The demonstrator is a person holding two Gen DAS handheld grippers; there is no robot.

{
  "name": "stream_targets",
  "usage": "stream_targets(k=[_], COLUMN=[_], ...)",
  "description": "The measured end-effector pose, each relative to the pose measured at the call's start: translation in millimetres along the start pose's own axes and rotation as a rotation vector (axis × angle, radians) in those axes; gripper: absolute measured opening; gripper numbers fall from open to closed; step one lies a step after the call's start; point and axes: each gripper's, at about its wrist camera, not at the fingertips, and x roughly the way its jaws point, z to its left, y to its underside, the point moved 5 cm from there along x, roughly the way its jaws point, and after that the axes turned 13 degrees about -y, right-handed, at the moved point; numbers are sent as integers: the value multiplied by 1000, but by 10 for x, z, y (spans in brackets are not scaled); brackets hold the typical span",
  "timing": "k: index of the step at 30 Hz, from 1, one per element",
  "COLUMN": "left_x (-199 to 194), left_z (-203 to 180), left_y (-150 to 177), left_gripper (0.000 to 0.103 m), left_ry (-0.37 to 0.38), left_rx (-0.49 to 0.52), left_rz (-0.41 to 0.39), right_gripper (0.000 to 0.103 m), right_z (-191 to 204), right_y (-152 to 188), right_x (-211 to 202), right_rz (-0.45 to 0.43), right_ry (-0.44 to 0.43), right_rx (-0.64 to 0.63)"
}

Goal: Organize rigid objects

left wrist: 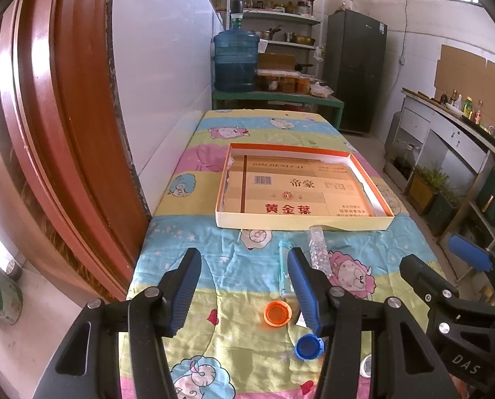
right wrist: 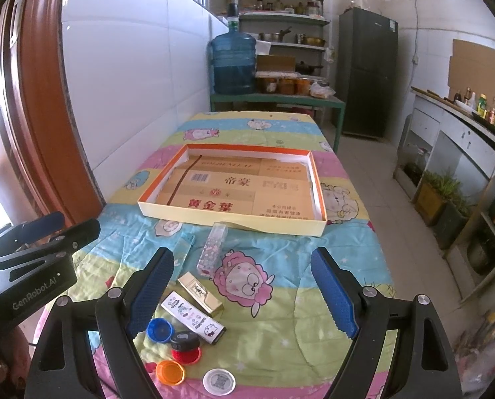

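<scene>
left gripper (left wrist: 244,286) gapes empty before the shallow box (right wrist: 234,216), likely the sorting bin. bottle caps (right wrist: 171,370) and small cartons (right wrist: 194,312) lie loose just short of it. right gripper (right wrist: 244,294) gapes too, unloaded.

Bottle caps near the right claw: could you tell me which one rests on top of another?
The black cap: it sits on the red cap, while the blue, orange and white caps lie directly on the cloth.

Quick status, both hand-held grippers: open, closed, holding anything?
Left hand-held gripper: open, holding nothing.
Right hand-held gripper: open, holding nothing.
</scene>
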Motion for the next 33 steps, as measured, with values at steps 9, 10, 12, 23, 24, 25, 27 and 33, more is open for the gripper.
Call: stream_targets(k=[9,10,12,23,24,25,27,33], left_x=[17,21,24,27,33,38,51,83], left_z=[-10,-9,-9,-8,-9,-11,-13,-32], left_y=[6,5,23,30,33,36,53,74], left_gripper=[54,54,54,54,54,54,54,54], left_ry=[-15,-16,-17,-17,-16,-16,-17,-12], left_rx=[3,3,3,5,5,7,9,14], left_rz=[-4,-3,-2,-1,0,1,4,12], right_gripper=[85,85,85,85,85,85,85,85], right_z=[-5,-4,-14,-23,-20,-26,-24,-32], right_y=[9,12,18,29,33,32,37,67], right_x=[13,19,30,39,45,45,51,98], right_rz=[2,3,4,5,6,6,7,20], right_ry=[1,1,1,-2,-2,-2,-2,-17], right_rx=[2,2,3,5,5,5,5,14])
